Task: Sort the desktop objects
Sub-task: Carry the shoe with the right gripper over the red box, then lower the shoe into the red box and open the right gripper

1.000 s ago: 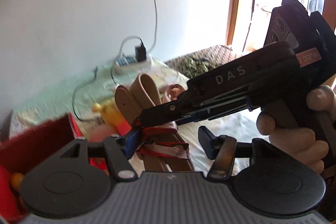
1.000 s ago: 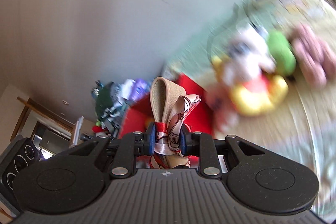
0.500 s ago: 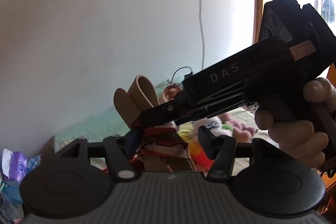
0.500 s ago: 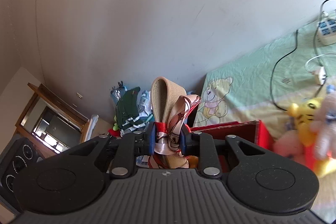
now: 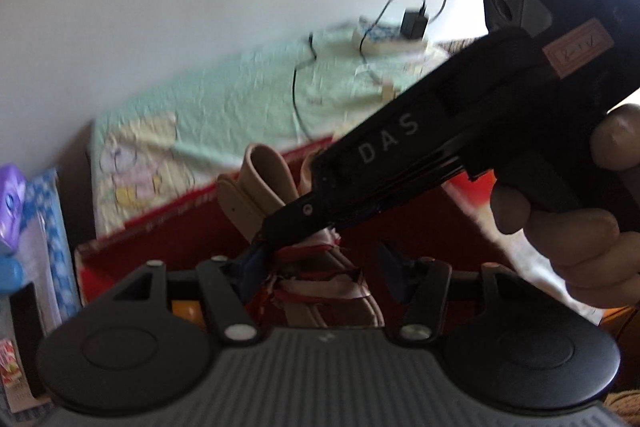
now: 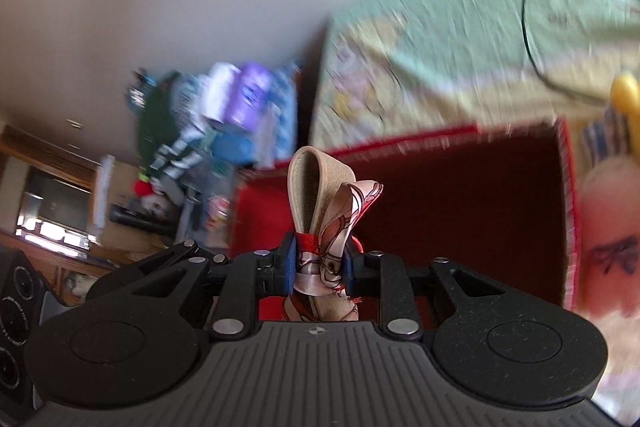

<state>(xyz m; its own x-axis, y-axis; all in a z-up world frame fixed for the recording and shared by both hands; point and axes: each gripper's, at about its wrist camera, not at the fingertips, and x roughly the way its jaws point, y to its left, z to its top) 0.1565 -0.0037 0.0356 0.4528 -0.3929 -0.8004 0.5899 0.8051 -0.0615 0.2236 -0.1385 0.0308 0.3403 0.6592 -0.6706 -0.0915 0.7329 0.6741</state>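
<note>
While the views are blurry, this much shows:
Strap: a tan strap (image 6: pixel 306 187) with a pink and red ribbon (image 6: pixel 344 211) tied round it, held up in the air over the box.
Right hand-held gripper (image 6: pixel 318 267): clamped tight on the strap, right at the red knot. The blue pads press on it from both sides.
Left hand-held gripper (image 5: pixel 316 267): its fingers stand apart, one on each side of the strap. The near blue pad (image 5: pixel 250 265) looks close to the strap; I cannot tell if it touches. It is not squeezing anything.
Hand (image 5: pixel 568 227): wrapped round the black handle of the right tool.
Box: a red box (image 6: pixel 460 187), open at the top, sitting on the green bed cover (image 6: pixel 460 27). A bit of something orange (image 5: pixel 186 311) shows low down in it.
Other things: a black cord (image 6: pixel 528 11) and a yellow toy (image 6: pixel 628 99) lie on the bed, beside the box.
Step now: I think the strap is going into the box.
Doing it well: bring the strap low over the middle of the box, away from the red wall. Move the left tool out of the way first, so the ribbon does not catch on it. Then let go gently.
</note>
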